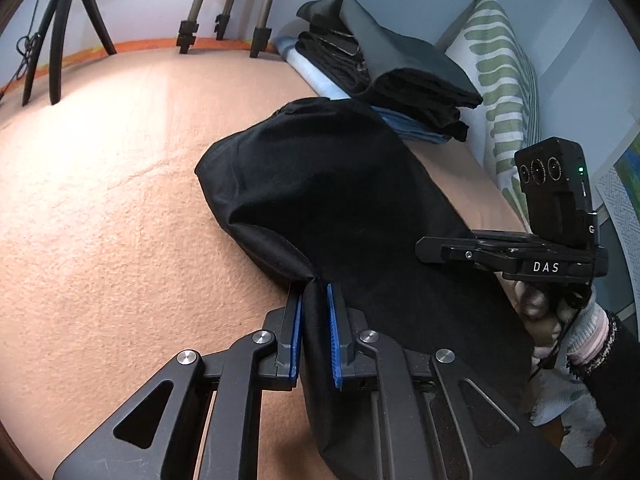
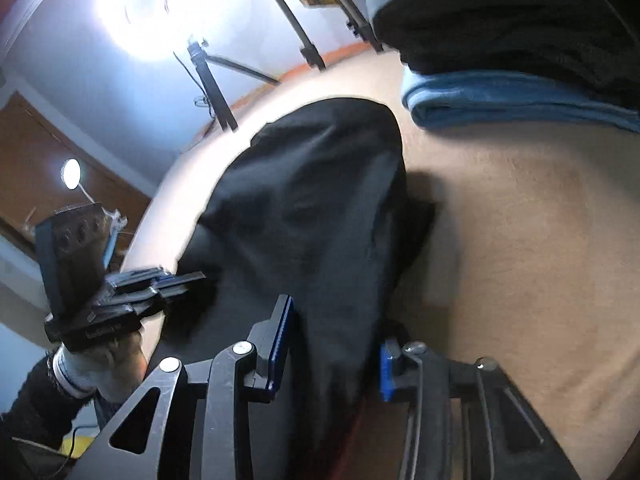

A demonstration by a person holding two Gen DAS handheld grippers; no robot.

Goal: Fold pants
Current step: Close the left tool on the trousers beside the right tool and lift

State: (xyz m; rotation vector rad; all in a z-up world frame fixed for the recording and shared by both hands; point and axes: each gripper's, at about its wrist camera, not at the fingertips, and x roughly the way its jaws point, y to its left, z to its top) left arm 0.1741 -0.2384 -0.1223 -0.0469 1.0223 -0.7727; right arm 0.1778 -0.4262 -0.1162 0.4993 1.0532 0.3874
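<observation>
My left gripper (image 1: 314, 300) was pinched tight on a fold of the black pants (image 1: 320, 184), while my right gripper (image 2: 332, 344) stood partly open with the cloth passing loosely between its blue pads (image 2: 387, 372) (neither visibly pressing). The pants lay bunched on the peach blanket (image 1: 100, 200) just ahead. Farther back sat a stack of folded clothes (image 1: 384, 76), beside a green-striped pillow (image 1: 504, 80).
</observation>
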